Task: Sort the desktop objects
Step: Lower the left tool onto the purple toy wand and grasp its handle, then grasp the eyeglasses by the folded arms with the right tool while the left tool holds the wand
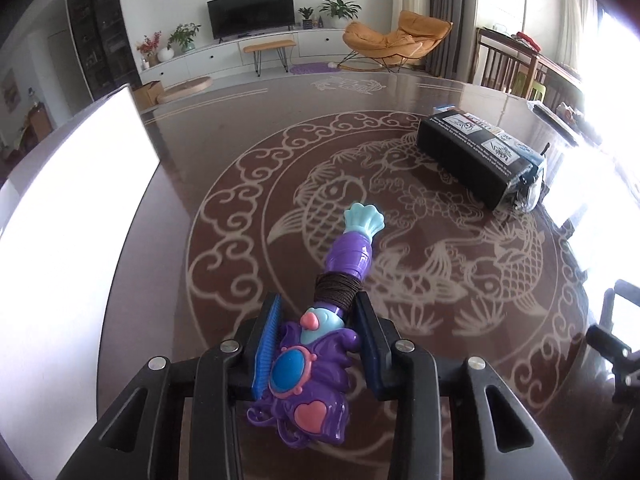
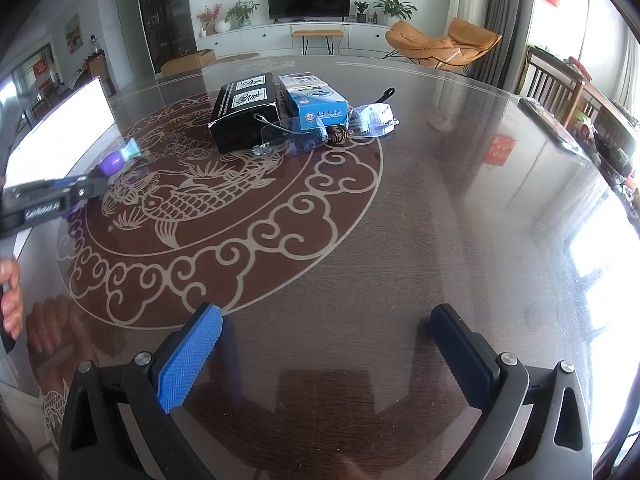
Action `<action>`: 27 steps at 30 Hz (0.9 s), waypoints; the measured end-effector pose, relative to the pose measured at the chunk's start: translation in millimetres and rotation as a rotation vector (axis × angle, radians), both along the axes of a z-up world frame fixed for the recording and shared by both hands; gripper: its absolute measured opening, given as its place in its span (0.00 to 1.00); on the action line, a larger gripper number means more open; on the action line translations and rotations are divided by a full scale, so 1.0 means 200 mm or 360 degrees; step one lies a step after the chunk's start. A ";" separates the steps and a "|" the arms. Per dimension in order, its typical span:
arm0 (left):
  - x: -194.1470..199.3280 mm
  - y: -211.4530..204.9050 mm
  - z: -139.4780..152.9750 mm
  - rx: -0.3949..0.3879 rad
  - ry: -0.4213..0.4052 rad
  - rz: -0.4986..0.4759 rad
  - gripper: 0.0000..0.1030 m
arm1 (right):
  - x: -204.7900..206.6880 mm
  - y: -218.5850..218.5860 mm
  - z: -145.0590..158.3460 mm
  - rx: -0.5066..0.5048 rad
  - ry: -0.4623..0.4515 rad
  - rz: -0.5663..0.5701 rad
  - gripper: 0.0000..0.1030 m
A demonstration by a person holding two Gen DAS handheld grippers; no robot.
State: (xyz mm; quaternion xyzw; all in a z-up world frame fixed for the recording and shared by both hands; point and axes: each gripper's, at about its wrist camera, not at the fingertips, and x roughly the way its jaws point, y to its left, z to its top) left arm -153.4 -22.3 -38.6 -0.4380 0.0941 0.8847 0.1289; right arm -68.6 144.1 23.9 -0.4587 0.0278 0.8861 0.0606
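Note:
My left gripper [image 1: 320,312] is shut on a purple and teal toy wand [image 1: 348,256] with brown cord wound round its shaft, held above the table. The wand's tip also shows in the right wrist view [image 2: 120,158], at the far left. My right gripper [image 2: 324,320] is open and empty above the dark table. A black box [image 2: 244,110], a blue and white box [image 2: 316,98] and clear safety glasses [image 2: 352,124] lie together at the far middle of the table. The black box shows in the left wrist view [image 1: 476,156].
The dark table [image 2: 440,208] has a pale fish and cloud pattern. A bright white panel [image 1: 72,216] stands at its left edge. Dark items [image 2: 552,124] lie near the right edge. Chairs and a TV stand beyond.

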 end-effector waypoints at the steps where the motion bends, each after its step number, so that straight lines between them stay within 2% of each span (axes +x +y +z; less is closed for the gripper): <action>1: 0.06 -0.03 0.00 -0.0004 0.0013 0.0016 0.36 | 0.00 0.00 0.00 0.0000 0.0000 0.0000 1.00; 4: 0.16 -0.08 -0.01 0.0003 0.0035 0.0028 0.36 | 0.00 0.00 0.00 0.0000 0.0000 0.0000 1.00; 6: 0.16 -0.10 -0.01 0.0004 0.0027 0.0031 0.42 | 0.00 0.00 0.00 0.0000 0.0000 0.0000 1.00; 7: 0.15 -0.11 -0.01 0.0002 0.0019 0.0039 0.54 | 0.00 0.00 0.00 0.0000 0.0000 0.0000 1.00; 8: 0.14 -0.11 -0.01 0.0009 -0.0004 0.0045 0.71 | 0.00 0.00 0.00 0.0000 0.0000 0.0000 1.00; 9: 0.12 -0.11 -0.02 0.0026 -0.0043 0.0040 0.77 | 0.00 0.00 0.00 0.0000 0.0000 0.0000 1.00; 15: 0.11 -0.11 -0.04 0.0043 -0.0079 0.0026 0.87 | 0.00 0.00 0.00 0.0000 0.0000 0.0000 1.00; 17: 0.10 -0.09 -0.05 0.0031 -0.0104 0.0018 1.00 | 0.00 0.00 0.00 0.0000 0.0000 0.0000 1.00; 27: 0.11 -0.10 -0.06 0.0036 -0.0108 0.0019 1.00 | 0.00 0.00 0.00 0.0000 -0.0001 0.0001 1.00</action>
